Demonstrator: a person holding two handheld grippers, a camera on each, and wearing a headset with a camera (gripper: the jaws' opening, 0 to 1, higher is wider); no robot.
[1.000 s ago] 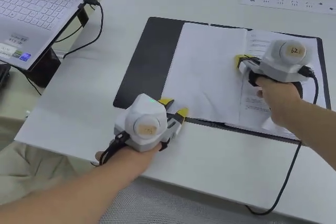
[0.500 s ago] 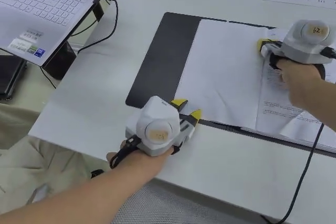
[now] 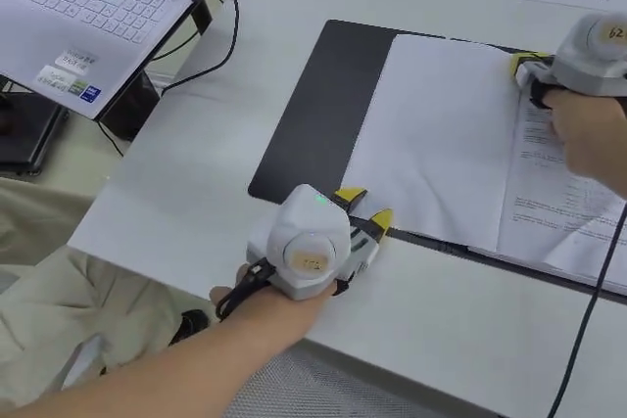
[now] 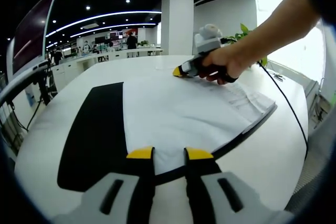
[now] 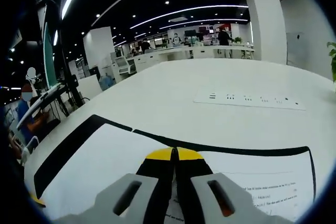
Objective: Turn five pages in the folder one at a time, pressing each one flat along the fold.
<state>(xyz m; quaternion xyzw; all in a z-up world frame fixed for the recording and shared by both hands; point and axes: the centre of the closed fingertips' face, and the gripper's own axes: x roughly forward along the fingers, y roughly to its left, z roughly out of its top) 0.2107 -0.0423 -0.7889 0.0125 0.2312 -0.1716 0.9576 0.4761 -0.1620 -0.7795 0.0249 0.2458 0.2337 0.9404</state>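
White page (image 3: 441,134): the right gripper (image 3: 524,63), jaws clenched, should drag firmly along the folder (image 3: 313,115) fold; the left gripper (image 3: 364,209), jaws parted, sits at the folder's near edge.

A thin black folder (image 3: 313,115) lies open and flat on the white worktop (image 3: 441,320), its bare left inside cover stretching ahead and to the left of the left gripper (image 3: 367,208)'s jaws. A blank white page (image 3: 441,134), slightly rippled, lies turned over across the middle, its near corner just ahead of those jaws. The fold runs under the tips of the right gripper (image 3: 524,61)'s jaws, which rest on the paper there. To their right lies a white sheet of printed text (image 3: 558,183), flat.
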